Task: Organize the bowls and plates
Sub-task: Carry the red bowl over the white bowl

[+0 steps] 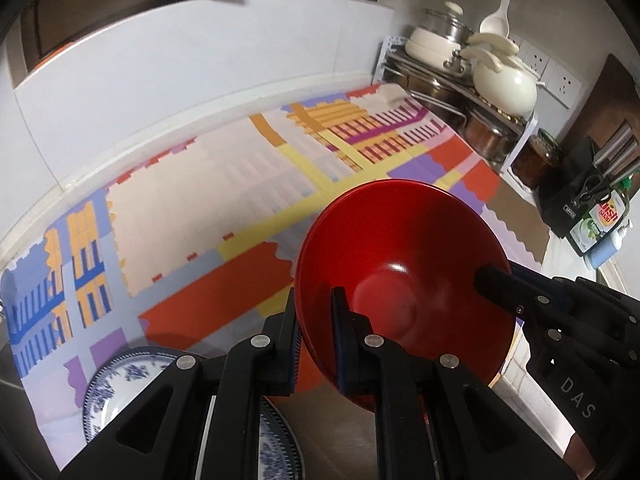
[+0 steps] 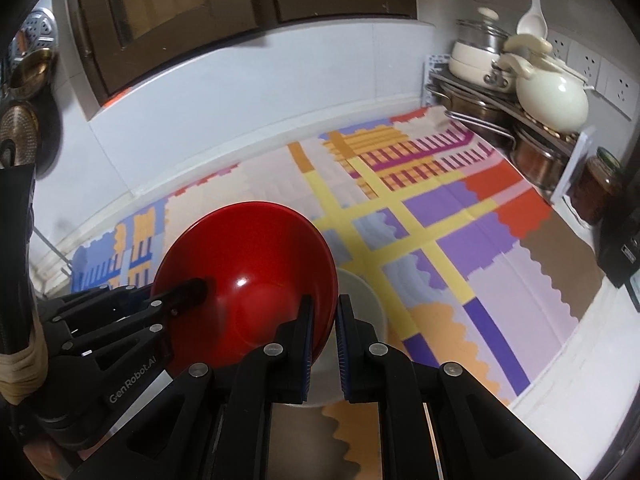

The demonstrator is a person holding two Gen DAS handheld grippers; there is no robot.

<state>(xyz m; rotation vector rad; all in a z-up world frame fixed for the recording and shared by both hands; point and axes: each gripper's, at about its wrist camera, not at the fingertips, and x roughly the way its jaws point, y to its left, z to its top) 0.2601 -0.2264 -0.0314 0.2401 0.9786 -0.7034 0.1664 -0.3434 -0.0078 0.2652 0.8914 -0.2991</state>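
Note:
A glossy red bowl hangs tilted above the colourful mat, held by both grippers on opposite sides of its rim. In the left wrist view my left gripper is shut on the bowl's near-left rim, one pad inside and one outside. My right gripper reaches in from the right, with one finger inside the bowl. In the right wrist view my right gripper is shut on the red bowl's right rim, and my left gripper grips the left side. A blue-and-white plate lies below left. A white bowl sits under the red one.
The patterned mat covers the counter up to a pale wall. At the back right stands a metal rack with pots and a cream pot. A jar, a dish soap bottle and a dark knife block stand at the right edge.

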